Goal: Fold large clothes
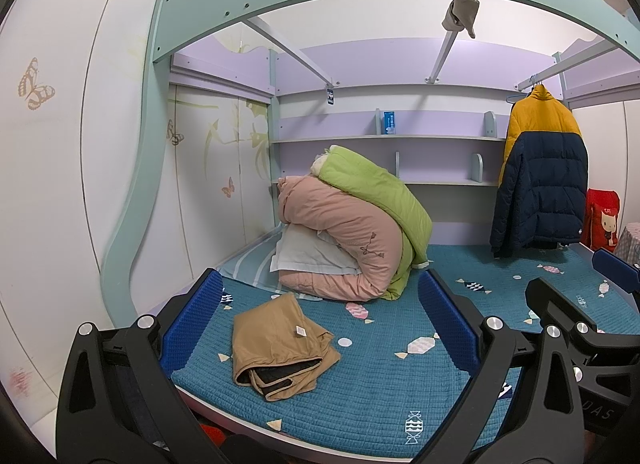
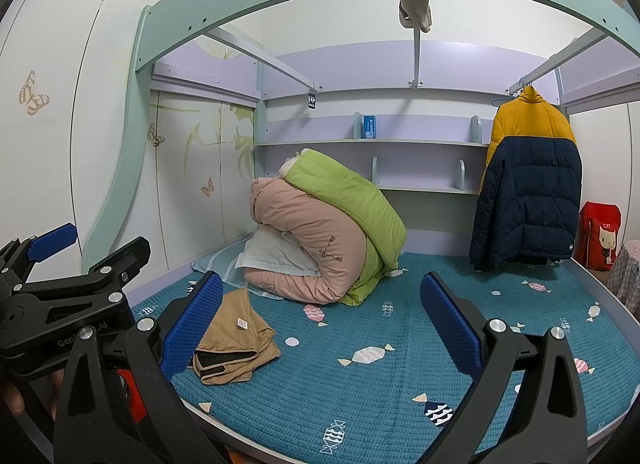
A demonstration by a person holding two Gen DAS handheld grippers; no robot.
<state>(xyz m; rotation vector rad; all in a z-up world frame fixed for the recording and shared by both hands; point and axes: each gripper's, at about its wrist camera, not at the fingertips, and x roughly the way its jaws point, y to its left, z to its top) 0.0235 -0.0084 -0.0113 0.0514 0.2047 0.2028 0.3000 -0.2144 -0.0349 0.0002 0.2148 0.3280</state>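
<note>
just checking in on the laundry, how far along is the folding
Looks done: the tan garment lies folded into a compact bundle on the blue bedspread. In hand: nothing; the left gripper and right gripper are both open and empty above the bed. Possibly left: the yellow and navy puffer jacket hangs on its rail, unfolded.

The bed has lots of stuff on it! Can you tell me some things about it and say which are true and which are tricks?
1. The tan garment lies folded on the blue mattress. True.
2. The left gripper is squeezing the tan garment. False: it is open and holds nothing.
3. The green quilt sits on top of the pink quilt. True.
4. The yellow and navy jacket lies flat on the mattress. False: it hangs from a rail.
5. The right gripper is open. True.
</note>
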